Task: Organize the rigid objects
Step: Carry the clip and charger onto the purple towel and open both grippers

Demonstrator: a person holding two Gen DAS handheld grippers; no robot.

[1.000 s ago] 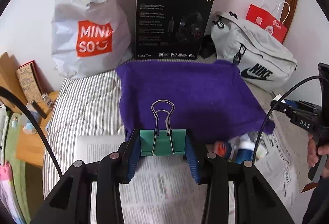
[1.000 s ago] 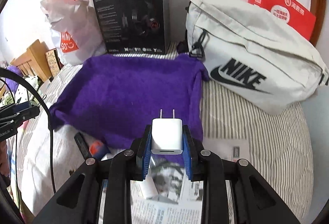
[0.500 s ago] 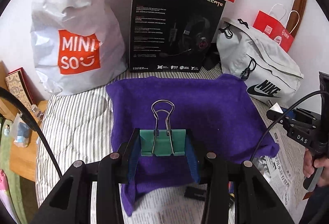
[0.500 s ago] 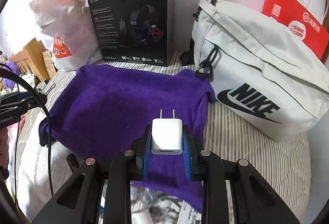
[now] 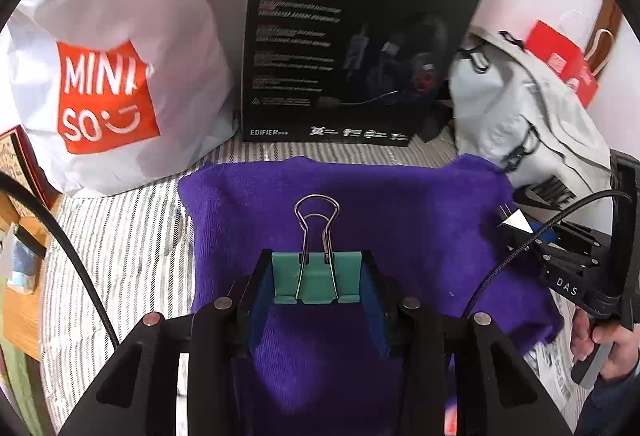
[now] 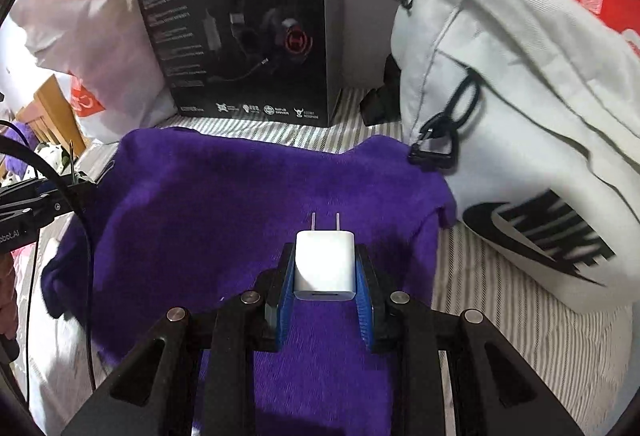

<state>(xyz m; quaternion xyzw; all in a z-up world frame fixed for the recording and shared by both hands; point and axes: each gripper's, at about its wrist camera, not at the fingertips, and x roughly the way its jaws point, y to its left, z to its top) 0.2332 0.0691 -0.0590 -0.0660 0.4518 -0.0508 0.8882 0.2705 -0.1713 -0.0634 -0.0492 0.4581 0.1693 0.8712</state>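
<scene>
- Clenched on a green binder clip [image 5: 316, 278], wire handles pointing forward: left gripper [image 5: 316, 288], poised above the near half of the purple cloth [image 5: 400, 220].
- Clenched on a white charger plug [image 6: 325, 266], two prongs aimed ahead: right gripper [image 6: 325, 290], above the same cloth's right-hand portion (seen from its own camera).
- Judged mid-task: both items in the air, neither set down; cloth surface bare in both views, so placement apparently not yet begun there.
- Likely left to do: lowering each piece onto the cloth and releasing; any further objects to sort not visible here.
- Legible on the white plastic bag [image 5: 120, 47]: "MINI SO" with a smile mark, on an orange-red panel.
- Legible on the black headset box [image 5: 352, 47]: "EDIFIER" at the lower left corner; top lettering blurred in both views (green characters, unreadable).
- On the pale grey bag [image 6: 532, 107]: a large black swoosh with block letters below, heavily motion-blurred, probably Nike.
- On the right gripper's body as seen from the left camera: "DAS"; on the left gripper's body from the right camera: "obotAI", cut off at the frame edge.
- Red paper bag [image 5: 560, 63] at far right: white printing too small to read.
</scene>
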